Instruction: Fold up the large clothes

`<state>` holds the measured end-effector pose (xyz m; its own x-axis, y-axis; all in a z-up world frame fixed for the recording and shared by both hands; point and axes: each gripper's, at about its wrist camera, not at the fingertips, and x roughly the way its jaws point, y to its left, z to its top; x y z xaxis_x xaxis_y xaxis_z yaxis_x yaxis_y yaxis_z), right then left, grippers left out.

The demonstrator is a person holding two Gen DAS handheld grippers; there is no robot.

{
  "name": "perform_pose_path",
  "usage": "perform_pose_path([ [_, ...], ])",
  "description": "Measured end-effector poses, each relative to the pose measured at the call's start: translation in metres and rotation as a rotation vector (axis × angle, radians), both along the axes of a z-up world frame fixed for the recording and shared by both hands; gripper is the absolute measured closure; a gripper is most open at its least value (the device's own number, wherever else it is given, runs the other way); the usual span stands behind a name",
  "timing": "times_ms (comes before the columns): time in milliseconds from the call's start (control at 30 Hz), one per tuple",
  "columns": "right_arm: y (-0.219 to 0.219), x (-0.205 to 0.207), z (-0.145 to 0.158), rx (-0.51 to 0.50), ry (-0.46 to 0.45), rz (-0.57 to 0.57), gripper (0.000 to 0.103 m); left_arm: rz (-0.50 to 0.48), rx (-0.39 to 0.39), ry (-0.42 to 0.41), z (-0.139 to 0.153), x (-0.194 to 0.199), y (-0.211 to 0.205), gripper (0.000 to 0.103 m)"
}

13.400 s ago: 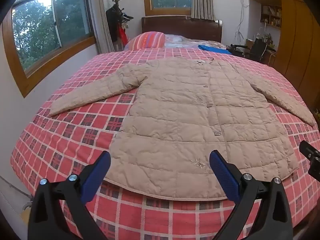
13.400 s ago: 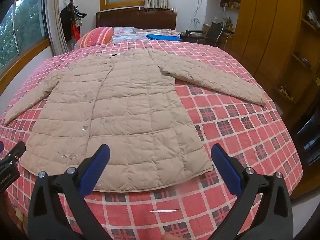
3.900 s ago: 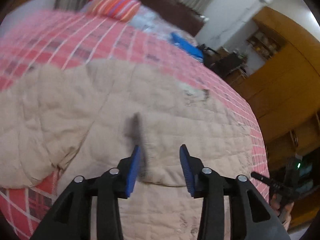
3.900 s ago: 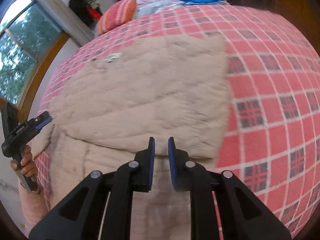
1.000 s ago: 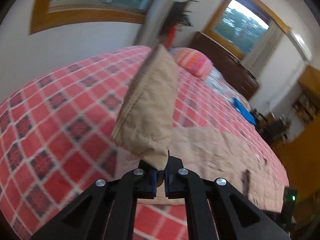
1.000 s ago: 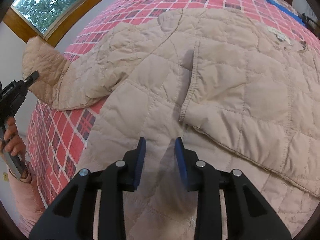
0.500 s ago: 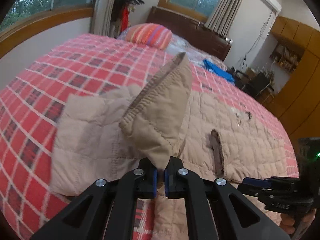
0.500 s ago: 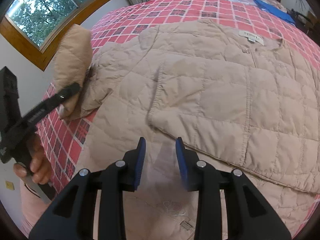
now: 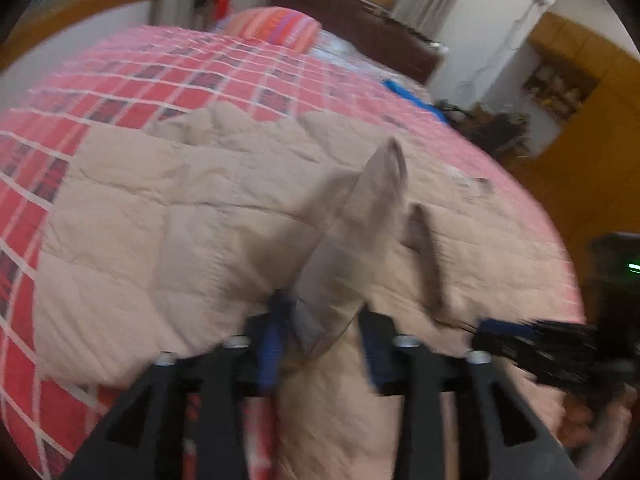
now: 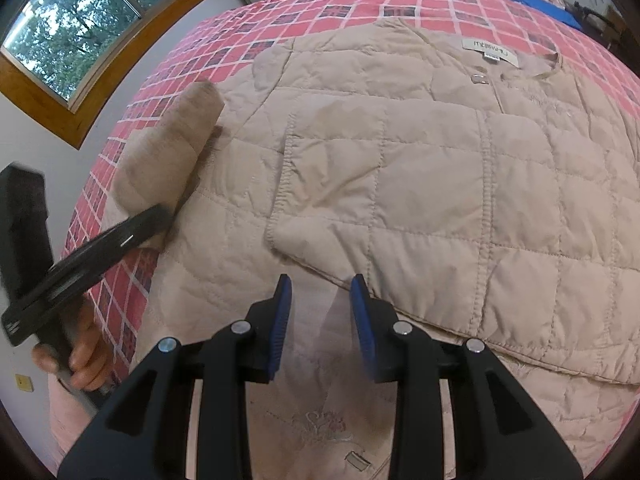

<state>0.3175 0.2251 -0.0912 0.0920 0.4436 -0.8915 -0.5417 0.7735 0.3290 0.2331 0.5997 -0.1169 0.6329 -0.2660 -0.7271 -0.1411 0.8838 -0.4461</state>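
A beige quilted coat (image 10: 460, 92) lies on the bed with its label and collar at the far end. One sleeve (image 10: 420, 208) is folded flat across the chest. The other sleeve's cuff (image 9: 376, 216) stands up between the blue pads of my left gripper (image 9: 322, 340), whose jaws are spread apart; this view is blurred. From the right wrist the same cuff (image 10: 172, 148) hangs over the coat's left edge at the tip of the left gripper (image 10: 108, 240). My right gripper (image 10: 320, 316) hovers open just above the coat's middle with nothing between its pads.
The red plaid bedcover (image 10: 360, 0) shows around the coat. A striped pillow (image 9: 272, 28) and a blue item (image 9: 404, 94) lie near the headboard. A window (image 10: 80, 20) is on the left, wooden cabinets (image 9: 592, 120) on the right. A hand (image 10: 84, 356) holds the left gripper.
The left gripper has swung the cuff inward over the coat's body, and its jaws, shut on the cuff before, now stand apart. The right gripper has hardly moved.
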Motion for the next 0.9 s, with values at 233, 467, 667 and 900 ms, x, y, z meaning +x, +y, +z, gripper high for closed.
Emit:
perform_pose_path([
  [233, 0.008, 0.001, 0.019, 0.094, 0.027, 0.019, 0.060, 0.256, 0.119, -0.082, 0.035, -0.061, 0.064, 0.028],
  [467, 0.064, -0.004, 0.011, 0.095, 0.070, 0.089, 0.054, 0.337, 0.079, 0.093, -0.009, -0.043, 0.111, 0.025],
  [667, 0.091, 0.000, -0.011, 0.070, 0.096, 0.116, 0.088, 0.342, 0.022, 0.105, -0.031, -0.037, 0.106, 0.026],
  [900, 0.064, 0.002, 0.018, 0.139, 0.026, 0.099, 0.095, 0.308, -0.006, 0.041, -0.008, -0.033, 0.100, 0.026],
])
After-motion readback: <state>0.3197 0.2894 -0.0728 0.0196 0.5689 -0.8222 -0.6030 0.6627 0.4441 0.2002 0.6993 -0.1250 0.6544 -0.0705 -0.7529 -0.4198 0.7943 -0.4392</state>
